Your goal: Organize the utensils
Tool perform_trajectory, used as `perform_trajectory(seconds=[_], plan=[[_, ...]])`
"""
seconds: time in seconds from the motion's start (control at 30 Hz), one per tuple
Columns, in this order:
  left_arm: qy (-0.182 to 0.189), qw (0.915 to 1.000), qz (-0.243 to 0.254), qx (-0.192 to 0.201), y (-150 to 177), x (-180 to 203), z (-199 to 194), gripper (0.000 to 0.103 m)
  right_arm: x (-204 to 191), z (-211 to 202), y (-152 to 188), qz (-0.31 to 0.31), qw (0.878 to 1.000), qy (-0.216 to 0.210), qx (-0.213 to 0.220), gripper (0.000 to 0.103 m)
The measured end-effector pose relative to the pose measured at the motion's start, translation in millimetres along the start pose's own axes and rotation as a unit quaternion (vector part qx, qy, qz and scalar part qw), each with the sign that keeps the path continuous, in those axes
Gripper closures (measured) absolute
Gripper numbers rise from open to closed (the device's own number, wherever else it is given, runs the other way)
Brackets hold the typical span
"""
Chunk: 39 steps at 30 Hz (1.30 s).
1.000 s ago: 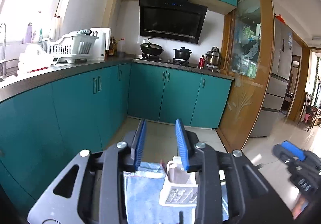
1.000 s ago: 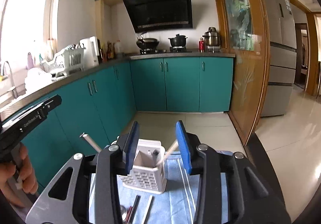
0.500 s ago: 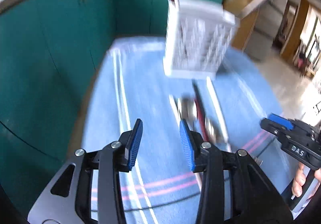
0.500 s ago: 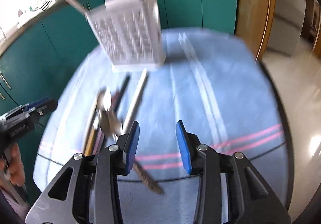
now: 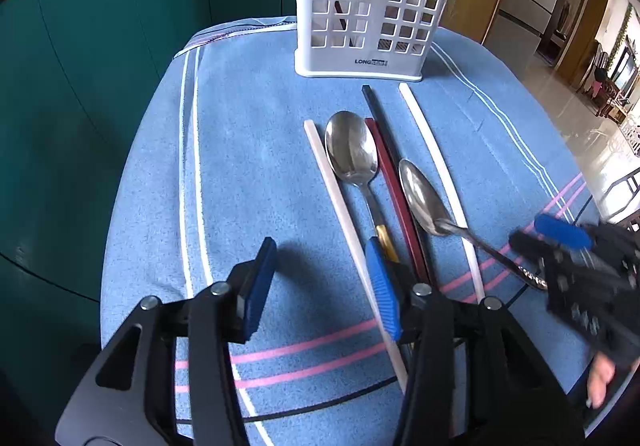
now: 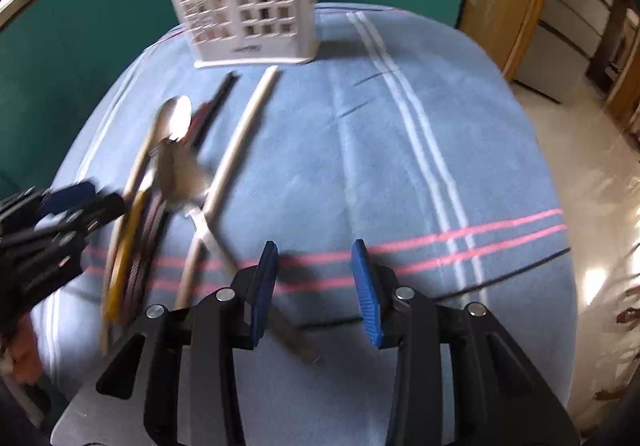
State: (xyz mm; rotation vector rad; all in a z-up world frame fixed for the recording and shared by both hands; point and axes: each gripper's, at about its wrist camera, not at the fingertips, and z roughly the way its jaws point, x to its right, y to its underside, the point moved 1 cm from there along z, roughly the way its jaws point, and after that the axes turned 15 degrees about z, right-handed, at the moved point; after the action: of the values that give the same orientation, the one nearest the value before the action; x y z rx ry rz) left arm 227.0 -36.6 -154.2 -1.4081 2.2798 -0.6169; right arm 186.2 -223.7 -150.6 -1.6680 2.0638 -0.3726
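Where motion blurs the spoons, handles (half-hidden) stay unreadable.

Bright daylight — right view motion-blurred

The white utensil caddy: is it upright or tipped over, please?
Upright: the white utensil caddy stands on its base on the blue cloth.

L hand-held gripper jaws apart, R hand-held gripper likewise
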Motion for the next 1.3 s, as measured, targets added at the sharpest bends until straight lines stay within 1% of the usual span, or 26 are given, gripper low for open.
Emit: perform_trajectory(seconds=[0.03, 0.1, 0.13, 0.17, 0.23, 0.3, 0.37, 0.43, 0.53, 0.57, 0.6, 0.63, 0.67, 0.7, 0.77, 0.83, 0.87, 1.0, 1.07, 1.13, 1.2, 1.23, 1.27, 1.3], plan=[[-0.001, 1.0, 0.0, -0.001, -0.5, 2.1, 1.6, 0.055, -2.6, -1.4, 2.9, -0.004, 1.0, -0.012, -0.007, 0.065], [-0.01, 0.9999, 0.008, -0.002, -1.8, 4.5, 2.8, 0.055, -15.3, -4.8, 7.7, -0.024, 0.997, -0.064, -0.03, 0.065], [-0.012, 0.9999, 0.01, -0.003, -0.5, 4.5, 2.6, 0.055, -19.1, -8.2, 7.2, -0.028, 0.996, -0.078, -0.031, 0.065], [-0.013, 0.9999, 0.009, -0.003, -0.8, 4.3, 3.1, 0.055, -22.8, -9.4, 3.5, -0.029, 0.996, -0.082, -0.025, 0.065], [-0.013, 0.9999, 0.007, -0.003, -1.1, 3.0, 3.6, 0.055, -24.0, -8.9, -11.4, -0.013, 0.998, -0.06, -0.006, 0.065], [-0.022, 0.9997, 0.005, -0.004, 0.1, 0.6, 3.9, 0.055, -23.7, -1.2, -31.8, 0.008, 0.997, -0.075, -0.002, 0.065], [-0.031, 0.9995, 0.0, -0.006, 1.0, -3.2, 4.5, 0.057, -25.4, 13.9, -49.0, 0.023, 0.997, -0.072, -0.01, 0.065], [-0.037, 0.9993, -0.005, -0.005, 2.1, -7.8, 4.5, 0.059, -32.8, 29.9, -61.8, 0.021, 0.998, -0.059, -0.015, 0.065], [-0.041, 0.9991, -0.011, -0.005, 3.8, -13.6, 4.0, 0.06, -43.1, 48.7, -73.2, 0.015, 0.999, -0.038, -0.019, 0.067], [-0.042, 0.999, -0.012, -0.005, 4.1, -14.9, 3.7, 0.06, -47.6, 53.1, -76.6, 0.008, 0.999, -0.029, -0.011, 0.069], [-0.043, 0.999, -0.013, -0.006, 4.0, -16.0, 3.7, 0.06, -51.5, 56.1, -78.5, -0.002, 1.0, -0.018, -0.007, 0.074], [-0.043, 0.999, -0.014, -0.006, 4.1, -16.8, 3.7, 0.062, -53.7, 57.3, -79.3, -0.008, 1.0, -0.009, -0.004, 0.077], [-0.046, 0.9988, -0.014, -0.006, 4.3, -17.4, 3.5, 0.066, -53.9, 57.4, -78.5, -0.007, 1.0, -0.009, -0.005, 0.088], [-0.049, 0.9986, -0.017, -0.005, 5.1, -19.1, 2.9, 0.069, -53.5, 56.9, -77.0, -0.006, 1.0, -0.014, -0.008, 0.092], [-0.049, 0.9984, -0.026, -0.005, 6.6, -23.3, 1.5, 0.084, -48.0, 53.2, -70.6, -0.005, 1.0, -0.024, -0.01, 0.093], [-0.043, 0.9984, -0.034, -0.009, 7.7, -28.7, 0.4, 0.093, -39.7, 46.7, -60.6, -0.006, 0.999, -0.031, -0.013, 0.095], [-0.037, 0.9984, -0.041, -0.013, 8.8, -31.3, -0.6, 0.095, -33.9, 44.2, -60.3, -0.005, 0.999, -0.033, -0.015, 0.096], [-0.019, 0.9982, -0.047, -0.033, 14.9, -30.9, -5.8, 0.096, -8.9, 25.3, -40.5, -0.003, 0.999, -0.036, -0.028, 0.097], [0.003, 0.998, -0.042, -0.046, 19.9, -23.7, -11.0, 0.096, 0.0, 15.5, -30.7, -0.009, 0.999, -0.034, -0.035, 0.097], [-0.002, 0.9982, -0.032, -0.05, 22.4, -15.1, -14.3, 0.096, 8.1, 9.9, -24.8, -0.009, 0.999, -0.03, -0.038, 0.097], [-0.014, 0.9986, -0.02, -0.047, 19.9, -8.8, -14.7, 0.086, 14.7, 8.0, -25.0, -0.002, 0.999, -0.02, -0.035, 0.097], [-0.018, 0.9987, -0.015, -0.045, 16.8, -7.0, -12.9, 0.079, 14.9, 6.9, -25.6, 0.001, 0.999, -0.02, -0.034, 0.097], [-0.021, 0.9987, -0.014, -0.045, 14.7, -6.8, -11.3, 0.076, 16.8, 8.0, -27.3, 0.006, 0.999, -0.022, -0.033, 0.096], [-0.02, 0.9987, -0.012, -0.044, 10.9, -7.3, -7.6, 0.075, 17.9, 8.9, -29.2, 0.011, 0.999, -0.023, -0.033, 0.096]])
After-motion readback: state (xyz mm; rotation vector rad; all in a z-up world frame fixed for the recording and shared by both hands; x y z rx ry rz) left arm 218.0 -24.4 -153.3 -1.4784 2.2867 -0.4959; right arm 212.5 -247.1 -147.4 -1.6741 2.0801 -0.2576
